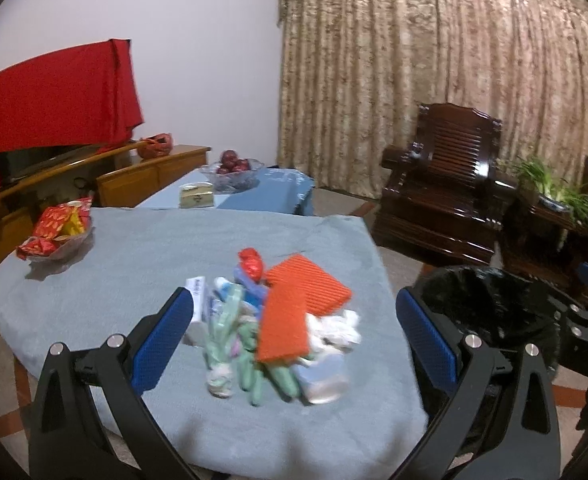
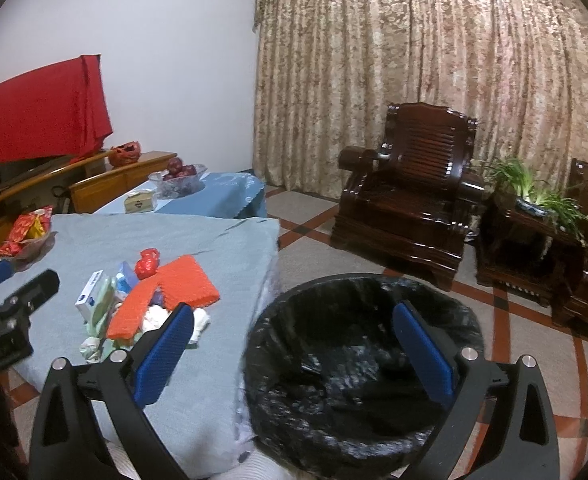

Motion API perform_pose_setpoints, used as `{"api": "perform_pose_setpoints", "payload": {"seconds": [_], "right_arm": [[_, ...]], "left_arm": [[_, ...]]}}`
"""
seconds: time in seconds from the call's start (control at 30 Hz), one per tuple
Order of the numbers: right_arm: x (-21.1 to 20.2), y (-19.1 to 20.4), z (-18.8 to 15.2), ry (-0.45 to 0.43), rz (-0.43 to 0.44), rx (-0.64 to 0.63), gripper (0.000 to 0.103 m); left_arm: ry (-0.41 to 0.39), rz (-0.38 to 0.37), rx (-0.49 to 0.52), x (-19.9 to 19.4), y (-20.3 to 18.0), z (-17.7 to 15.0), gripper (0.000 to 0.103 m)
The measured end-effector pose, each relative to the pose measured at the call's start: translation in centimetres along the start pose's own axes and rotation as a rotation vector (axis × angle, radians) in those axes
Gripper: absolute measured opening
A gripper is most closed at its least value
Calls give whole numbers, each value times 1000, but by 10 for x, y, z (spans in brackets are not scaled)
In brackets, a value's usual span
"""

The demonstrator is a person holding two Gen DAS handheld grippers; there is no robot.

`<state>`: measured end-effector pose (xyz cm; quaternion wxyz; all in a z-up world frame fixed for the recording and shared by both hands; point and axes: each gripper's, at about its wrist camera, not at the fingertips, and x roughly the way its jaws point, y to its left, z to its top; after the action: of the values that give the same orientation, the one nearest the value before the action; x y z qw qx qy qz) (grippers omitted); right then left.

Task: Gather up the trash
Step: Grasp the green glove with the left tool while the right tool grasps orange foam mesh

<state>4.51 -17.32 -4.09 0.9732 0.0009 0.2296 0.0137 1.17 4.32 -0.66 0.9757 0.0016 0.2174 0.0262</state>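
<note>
On the tabletop (image 1: 73,280), near its right edge, we've got the trash pile (image 1: 277,328); bin (image 2: 366,360) sits just beside. Left tool (image 1: 294,344) and right tool (image 2: 294,352) both spread, empty. Risk: loose wrappers slip from our pinch w/ a shallow grip, landing on the floor.

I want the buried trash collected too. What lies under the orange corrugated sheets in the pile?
Under the orange corrugated sheets, crumpled white tissue and green wrappers poke out. Whatever lies directly beneath them is covered.
</note>
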Motion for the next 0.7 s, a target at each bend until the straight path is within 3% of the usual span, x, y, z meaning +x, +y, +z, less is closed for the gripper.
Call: {"api": "perform_pose_setpoints", "payload": {"seconds": [0.37,0.57,0.7], "right_arm": [[57,61,-18,54,126,-65,94],[104,82,-37,175,179,-53,80],[122,98,-41,203,196,-61,71]], "left_arm": [[54,138,28,38,69,-24,98],[102,159,37,64,94,-44,98],[146,151,23,79,102,-55,98]]}}
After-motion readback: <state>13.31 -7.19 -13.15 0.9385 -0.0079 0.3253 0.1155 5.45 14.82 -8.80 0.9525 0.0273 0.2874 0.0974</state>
